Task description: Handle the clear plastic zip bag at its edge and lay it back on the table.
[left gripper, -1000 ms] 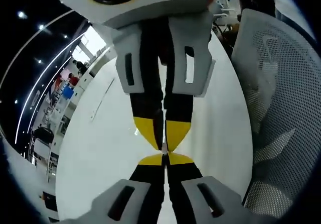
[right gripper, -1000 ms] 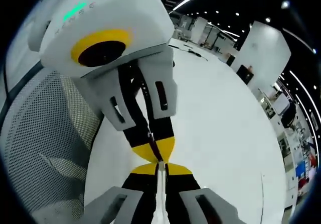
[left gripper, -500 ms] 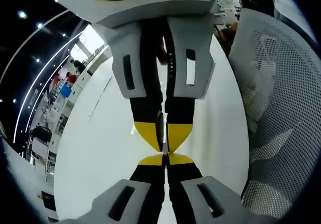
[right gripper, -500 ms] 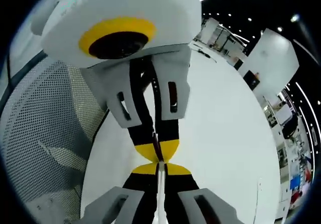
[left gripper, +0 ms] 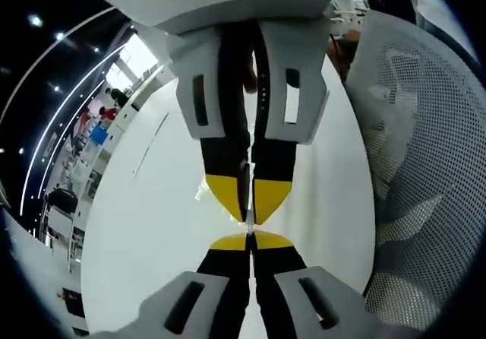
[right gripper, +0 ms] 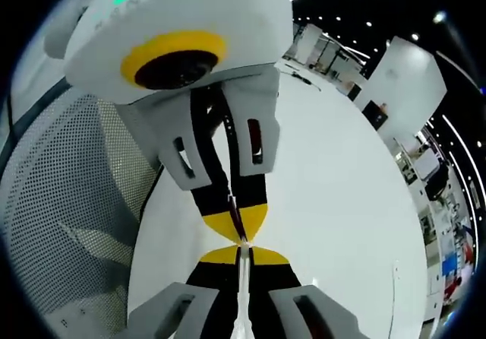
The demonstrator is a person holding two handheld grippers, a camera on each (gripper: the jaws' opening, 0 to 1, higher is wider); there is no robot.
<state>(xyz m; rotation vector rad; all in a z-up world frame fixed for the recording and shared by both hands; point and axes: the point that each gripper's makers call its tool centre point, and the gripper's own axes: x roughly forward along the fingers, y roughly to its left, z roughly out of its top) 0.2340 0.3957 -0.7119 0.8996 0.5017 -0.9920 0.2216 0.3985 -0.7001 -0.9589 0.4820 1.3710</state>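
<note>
I see two grippers tip to tip over one white tabletop (left gripper: 152,225). Left gripper (left gripper: 249,236) and right gripper (right gripper: 244,249): fingers pressed together, pinching one clear plastic zip bag (right gripper: 241,297) edge between them. One grey mesh chair (left gripper: 425,172) alongside.

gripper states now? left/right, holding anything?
Left gripper: shut tip to tip against the right gripper; a thin clear film may run between its jaws.
Right gripper: shut on the clear plastic zip bag edge.

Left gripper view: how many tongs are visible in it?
2. The left tongs rise from the bottom; the right tongs come down from the top, their tips almost touching above the white table.
</note>
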